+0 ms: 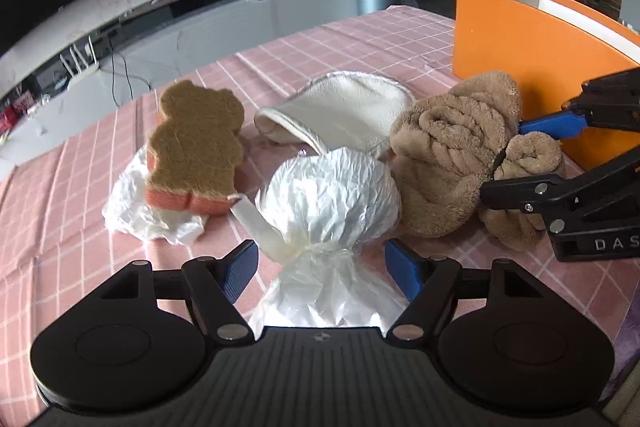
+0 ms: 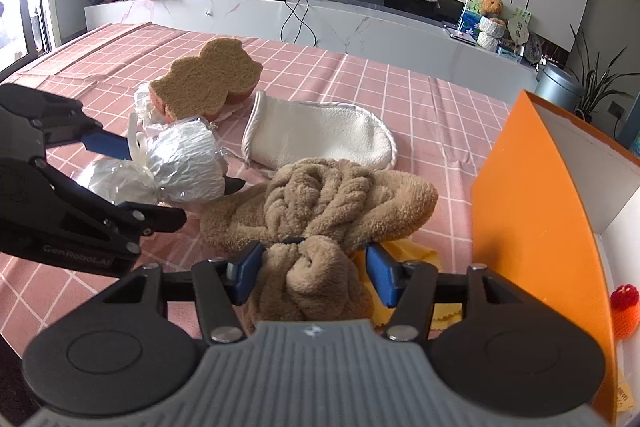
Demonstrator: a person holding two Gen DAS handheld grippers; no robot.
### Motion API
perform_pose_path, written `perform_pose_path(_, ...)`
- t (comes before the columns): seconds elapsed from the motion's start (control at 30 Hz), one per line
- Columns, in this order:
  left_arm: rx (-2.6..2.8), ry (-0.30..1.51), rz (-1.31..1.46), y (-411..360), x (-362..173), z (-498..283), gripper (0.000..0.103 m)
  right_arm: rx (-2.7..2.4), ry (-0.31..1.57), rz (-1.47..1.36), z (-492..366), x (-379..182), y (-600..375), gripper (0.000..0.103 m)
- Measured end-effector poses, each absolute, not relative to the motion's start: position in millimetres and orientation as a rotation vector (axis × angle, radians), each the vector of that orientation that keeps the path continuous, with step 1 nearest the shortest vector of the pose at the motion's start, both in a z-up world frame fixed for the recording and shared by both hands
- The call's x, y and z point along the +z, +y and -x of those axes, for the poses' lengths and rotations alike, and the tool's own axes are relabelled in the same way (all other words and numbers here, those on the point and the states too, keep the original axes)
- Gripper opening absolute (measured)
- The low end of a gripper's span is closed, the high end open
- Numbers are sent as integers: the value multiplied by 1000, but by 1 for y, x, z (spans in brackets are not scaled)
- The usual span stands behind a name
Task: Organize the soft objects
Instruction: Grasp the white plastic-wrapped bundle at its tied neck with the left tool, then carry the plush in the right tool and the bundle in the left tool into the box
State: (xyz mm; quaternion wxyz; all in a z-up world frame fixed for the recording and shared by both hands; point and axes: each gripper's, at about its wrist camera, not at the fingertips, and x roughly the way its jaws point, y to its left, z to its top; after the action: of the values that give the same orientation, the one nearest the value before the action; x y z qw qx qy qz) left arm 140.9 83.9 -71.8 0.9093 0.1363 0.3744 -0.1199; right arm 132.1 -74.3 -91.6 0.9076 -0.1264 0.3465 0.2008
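Observation:
A white plastic-wrapped bundle point(image 1: 332, 195) point(image 2: 184, 163) lies on the pink checked tablecloth point(image 1: 340, 43). Its tied neck sits between the fingers of my left gripper point(image 1: 322, 269) point(image 2: 160, 171); the blue pads stand clear of it on both sides, so the gripper is open. To the right lies a knotted brown plush towel point(image 1: 452, 147) point(image 2: 320, 199). My right gripper point(image 2: 314, 273) point(image 1: 516, 159) is open around its bunched end, with a gap at the right pad. A bear-shaped brown sponge point(image 1: 196, 143) point(image 2: 208, 83) and a white fleece mitt point(image 1: 344, 111) point(image 2: 320, 139) lie further back.
An orange box point(image 1: 520, 43) point(image 2: 532, 207) stands open at the right; a red-orange knitted toy point(image 2: 624, 307) lies inside it. Beneath the plush is a yellow cloth point(image 2: 416, 255). Crumpled plastic point(image 1: 132, 211) sits under the sponge. A low TV cabinet runs behind the table.

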Motion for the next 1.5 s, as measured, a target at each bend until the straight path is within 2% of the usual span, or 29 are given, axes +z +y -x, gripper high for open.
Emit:
perform_pose_path(0.03,-247,782,-269,84,-74,-142,77,417,720,258,-132,-92,-74,56)
perform_pose_path(0.3,-167,825,-175,82,-81,-141,71,434,735,251,-131,-96,-72,48)
perform_pose_path(0.43,-137,823,-175,78,-80,-138,57,433,733,262,-130,-97,-71,45)
perform_pose_path(0.67,-96,798,-120,76,-76,-131,48,427,723,278,-127,-96,-70,40)
perform_pose_path(1.0,-71,755,-22,75,-62,-113,47,432,646,286,-111,-73,-76,39)
perform_pose_path(1.5,-60,674,110,68,-5,-90,47,441,512,255,-75,-17,-113,39)
